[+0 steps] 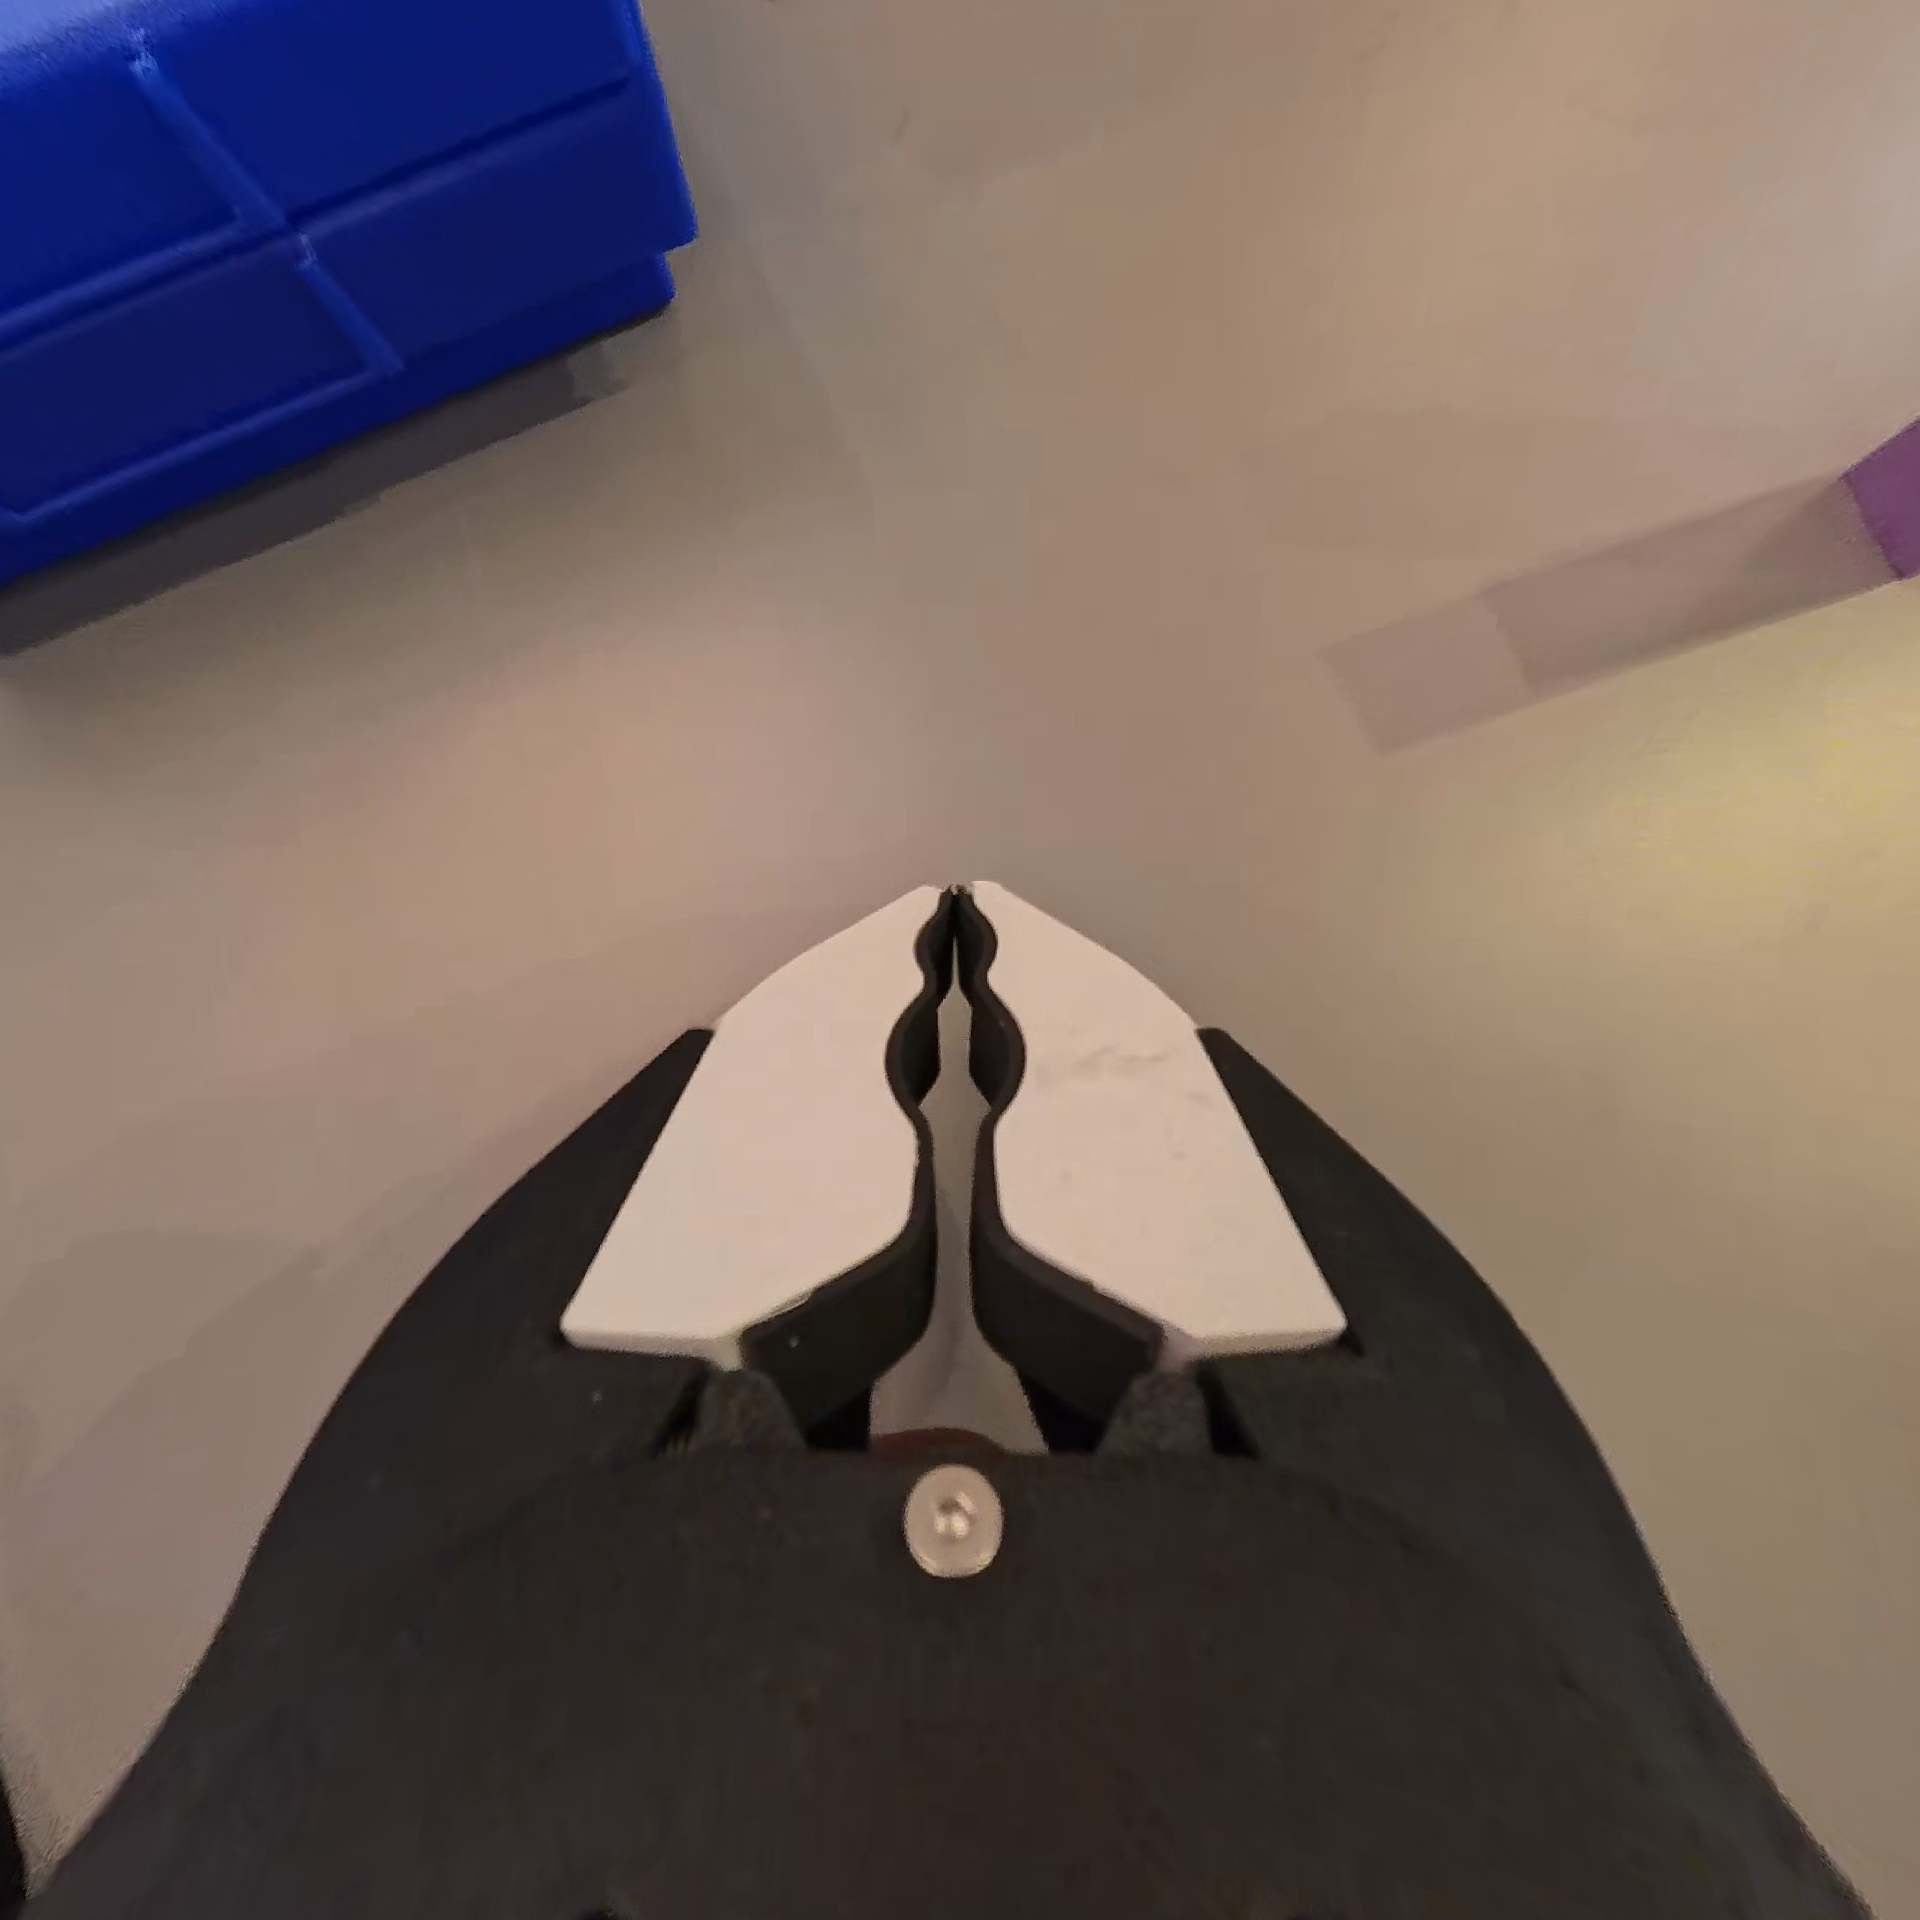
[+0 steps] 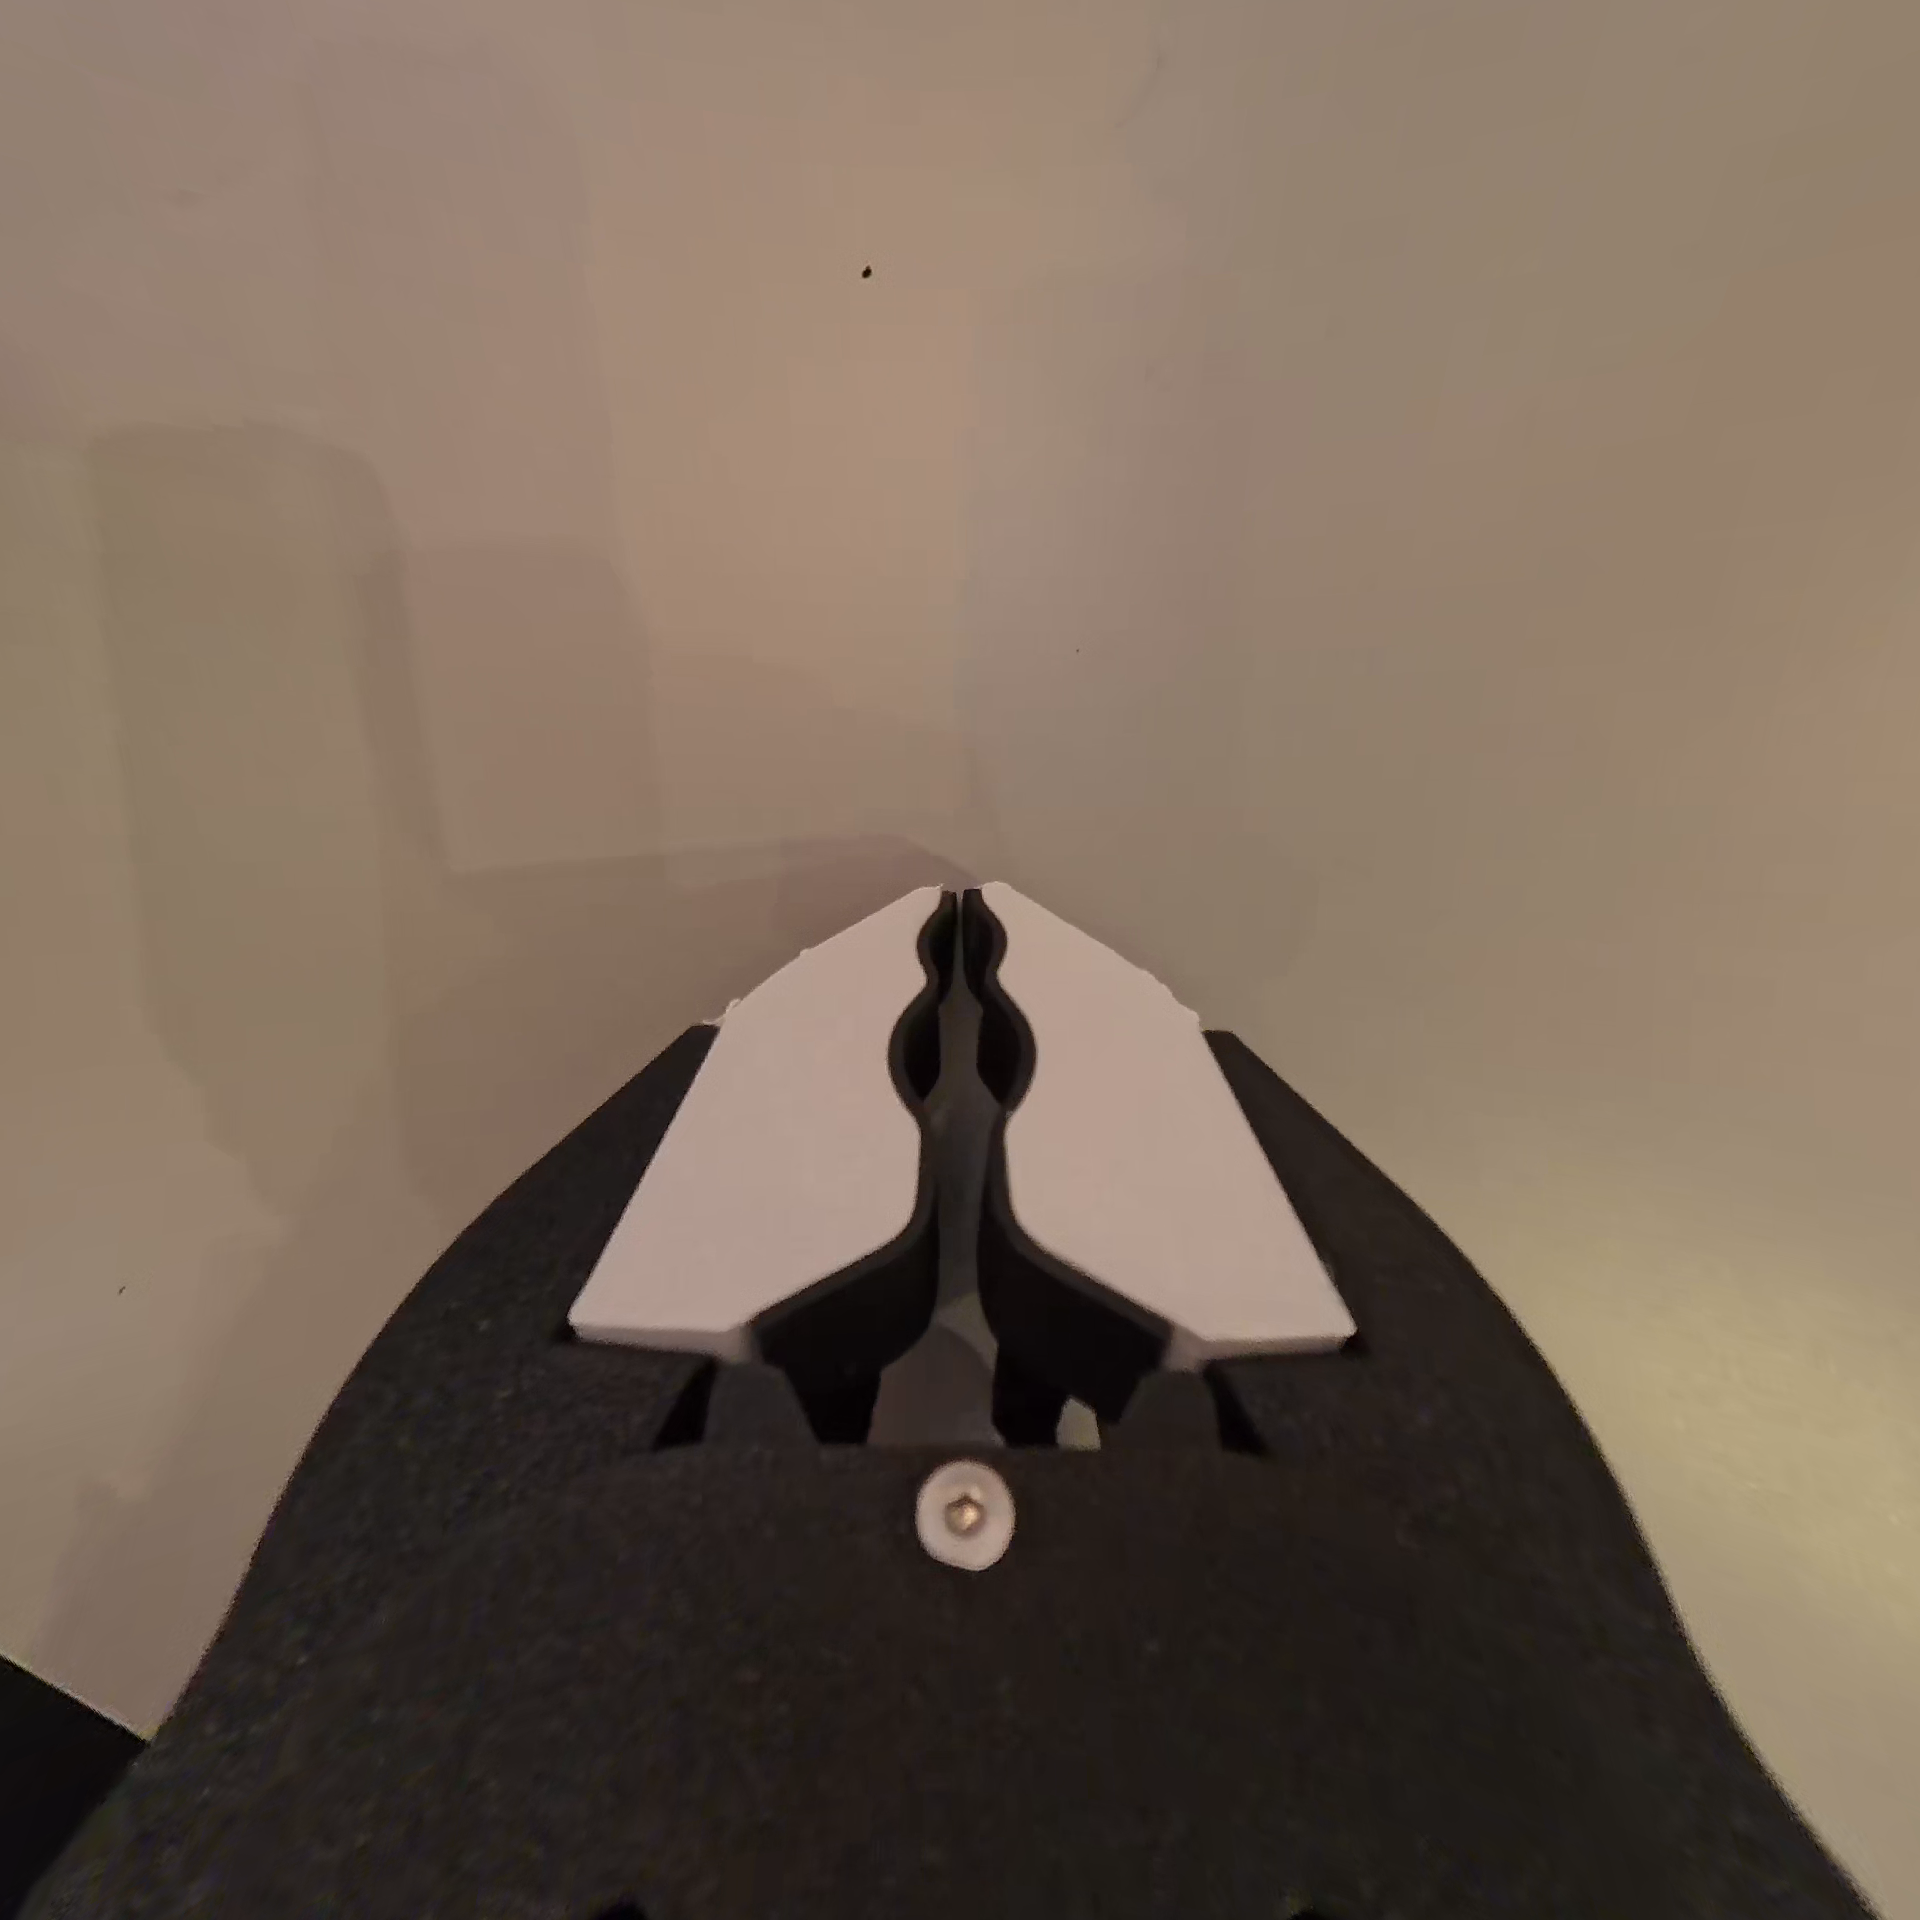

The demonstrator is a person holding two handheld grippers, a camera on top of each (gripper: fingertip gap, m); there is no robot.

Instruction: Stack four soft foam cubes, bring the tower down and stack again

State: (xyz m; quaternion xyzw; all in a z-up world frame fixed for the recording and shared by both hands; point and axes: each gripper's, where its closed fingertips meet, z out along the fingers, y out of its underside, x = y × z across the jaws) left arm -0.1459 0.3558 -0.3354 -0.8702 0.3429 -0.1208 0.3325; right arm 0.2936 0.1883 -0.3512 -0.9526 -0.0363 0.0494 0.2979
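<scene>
Blue bin (image 1: 291, 260), purple cube (image 1: 1893, 497)

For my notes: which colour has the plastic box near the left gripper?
Blue; the plastic box shows best in the left wrist view, upper left.

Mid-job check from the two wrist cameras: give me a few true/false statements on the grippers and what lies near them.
1. The left gripper is shut with nothing between its tips. True.
2. A blue bin lies ahead and to the left of the left gripper. True.
3. The right gripper grips a foam cube. False: it is shut with nothing in it.
4. A purple cube shows at the right edge of the left wrist view. True.
5. A four-cube tower stands before the right gripper. False: only bare table shows.
</scene>
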